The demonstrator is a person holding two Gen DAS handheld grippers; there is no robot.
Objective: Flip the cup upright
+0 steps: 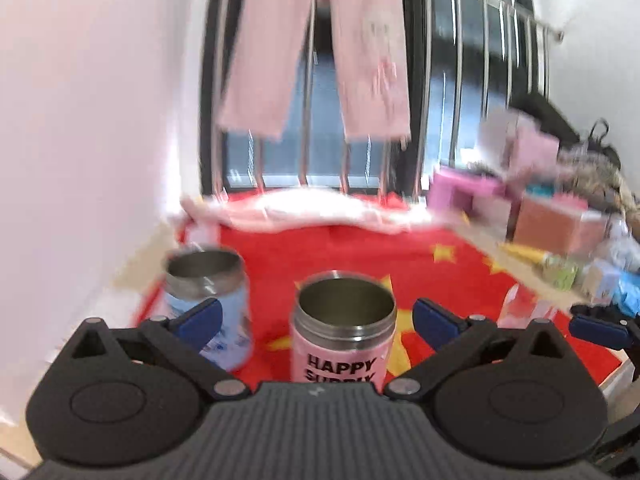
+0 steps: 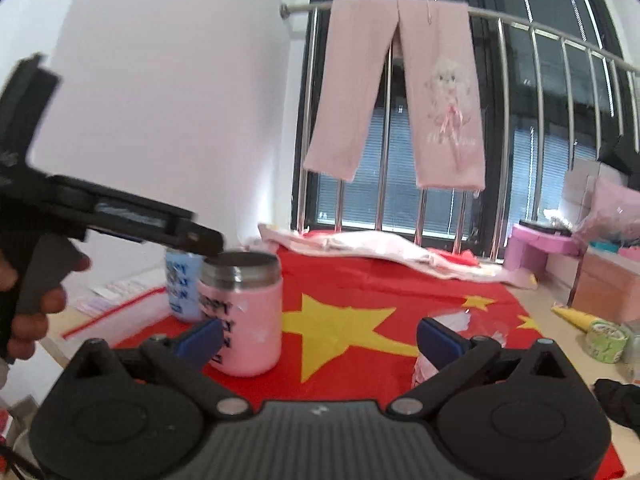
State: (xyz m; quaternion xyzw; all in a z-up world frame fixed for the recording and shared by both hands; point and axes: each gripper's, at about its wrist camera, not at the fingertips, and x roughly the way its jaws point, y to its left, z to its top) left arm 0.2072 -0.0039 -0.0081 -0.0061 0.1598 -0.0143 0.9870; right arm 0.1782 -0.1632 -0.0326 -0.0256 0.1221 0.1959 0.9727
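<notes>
A pink steel cup [image 1: 343,332] lettered "HAPPY" stands upright, mouth up, on a red flag cloth [image 1: 340,252]. My left gripper [image 1: 316,322] is open, its blue pads either side of the cup and clear of it. A blue steel cup [image 1: 208,296] stands upright to its left. In the right wrist view the pink cup [image 2: 242,312] stands left of centre with the blue cup [image 2: 182,290] behind it. My right gripper [image 2: 320,338] is open and empty over the cloth [image 2: 360,300]. A clear plastic cup [image 2: 460,332] sits by its right finger.
Pink trousers [image 2: 396,92] hang on a steel window rail. Folded pale cloth [image 2: 360,246] lies at the cloth's far edge. Pink and brown boxes [image 2: 540,246] and a tape roll [image 2: 606,340] crowd the right side. A white wall is at left.
</notes>
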